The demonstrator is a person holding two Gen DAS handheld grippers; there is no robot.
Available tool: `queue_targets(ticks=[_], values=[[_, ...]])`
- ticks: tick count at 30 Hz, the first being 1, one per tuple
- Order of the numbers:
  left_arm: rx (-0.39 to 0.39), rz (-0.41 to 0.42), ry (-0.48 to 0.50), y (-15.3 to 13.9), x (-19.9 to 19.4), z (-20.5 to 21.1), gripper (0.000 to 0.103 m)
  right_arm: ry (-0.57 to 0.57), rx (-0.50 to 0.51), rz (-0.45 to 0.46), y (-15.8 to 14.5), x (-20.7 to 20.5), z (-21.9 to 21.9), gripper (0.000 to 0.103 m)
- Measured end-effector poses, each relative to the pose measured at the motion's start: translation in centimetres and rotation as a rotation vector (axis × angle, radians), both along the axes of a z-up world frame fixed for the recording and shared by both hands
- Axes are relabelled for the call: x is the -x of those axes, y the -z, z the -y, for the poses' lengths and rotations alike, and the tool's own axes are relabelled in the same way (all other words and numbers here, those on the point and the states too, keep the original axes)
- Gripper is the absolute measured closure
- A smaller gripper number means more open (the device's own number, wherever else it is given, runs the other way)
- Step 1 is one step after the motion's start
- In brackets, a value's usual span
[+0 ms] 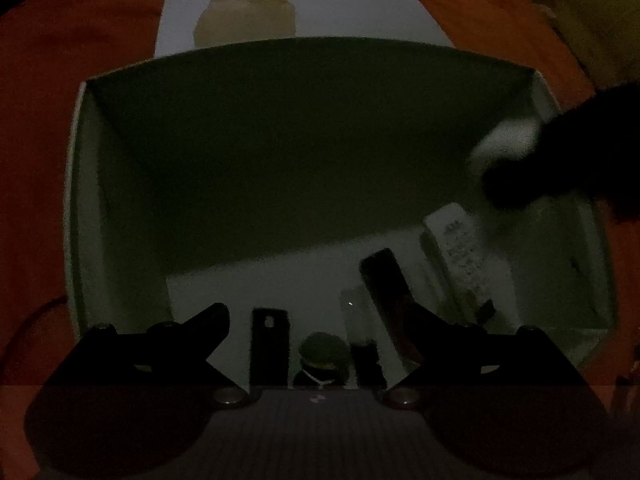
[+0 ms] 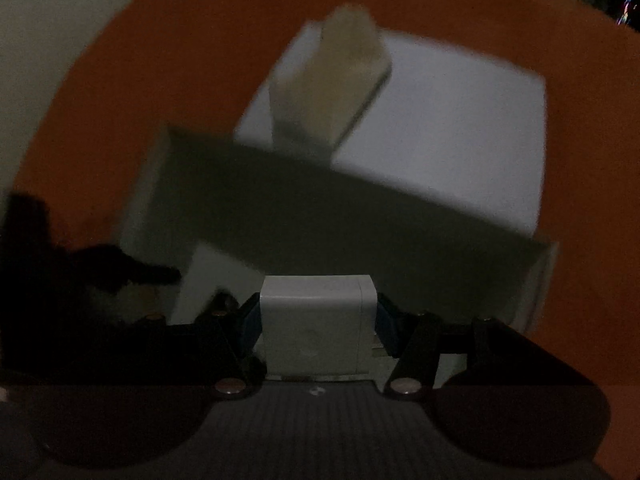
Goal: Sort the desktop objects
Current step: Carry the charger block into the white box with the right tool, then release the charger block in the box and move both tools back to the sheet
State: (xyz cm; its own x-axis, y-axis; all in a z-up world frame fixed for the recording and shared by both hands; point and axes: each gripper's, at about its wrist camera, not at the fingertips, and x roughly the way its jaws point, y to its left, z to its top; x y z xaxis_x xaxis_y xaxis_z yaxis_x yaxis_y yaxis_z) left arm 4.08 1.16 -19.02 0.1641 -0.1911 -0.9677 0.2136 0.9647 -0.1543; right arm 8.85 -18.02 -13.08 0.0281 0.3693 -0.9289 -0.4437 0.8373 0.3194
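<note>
Gripping a white charger block [image 2: 318,320] between its blue pads [image 2: 250,326], the right gripper [image 2: 318,324] points steeply down over the near edge of an open white box [image 2: 148,184] on the orange tabletop [image 2: 200,40]. Pads press both flat side faces of the block; its rounded top edge projects ahead of the fingertips.

The left gripper [image 1: 316,332] hangs over the same box, jaws spread and nothing between them. Just ahead of its fingertips, on the box floor, lie a dark flat bar [image 1: 386,288], a white printed packet [image 1: 464,252] further right, and a small round green item [image 1: 324,352]; dim light prevents closer identification. Beyond the box stands a pale beige carton [image 1: 244,8] on a white sheet [image 1: 360,12].

Handling assessment: the block appears rigid, compact and moderately weighty, with smooth, likely slippery plastic faces. The present hold across opposing flat sides is the soundest; corner grips would risk twist-out.
</note>
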Motion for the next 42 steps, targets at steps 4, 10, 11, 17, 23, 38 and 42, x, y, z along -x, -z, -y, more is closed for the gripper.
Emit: queue_targets(ticks=[4,10,11,17,23,38,42], values=[[-0.009,0.003,0.029,0.2,0.8,0.4,0.008,-0.048,0.050,-0.080,3.2,1.7,-0.8,0.043],[-0.030,-0.029,0.072,1.4,2.0,0.9,0.008,-0.069,0.134,-0.147,5.8,3.8,0.3,0.043],[-0.033,-0.029,0.077,1.5,2.2,0.9,0.008,-0.067,0.143,-0.153,6.2,3.9,0.4,0.043],[-0.050,-0.029,0.104,1.7,2.6,1.1,0.008,-0.059,0.184,-0.196,8.0,4.6,0.9,0.043],[-0.062,-0.040,0.120,2.0,2.5,1.3,0.008,-0.025,0.182,-0.211,8.4,4.5,1.0,0.043],[0.017,0.060,0.061,-2.9,0.3,0.2,0.004,0.087,0.021,-0.136,0.6,-0.2,2.4,0.038],[0.045,0.104,0.004,-5.0,-1.5,-0.7,0.003,0.079,-0.002,-0.032,-3.6,-3.0,3.0,0.036]])
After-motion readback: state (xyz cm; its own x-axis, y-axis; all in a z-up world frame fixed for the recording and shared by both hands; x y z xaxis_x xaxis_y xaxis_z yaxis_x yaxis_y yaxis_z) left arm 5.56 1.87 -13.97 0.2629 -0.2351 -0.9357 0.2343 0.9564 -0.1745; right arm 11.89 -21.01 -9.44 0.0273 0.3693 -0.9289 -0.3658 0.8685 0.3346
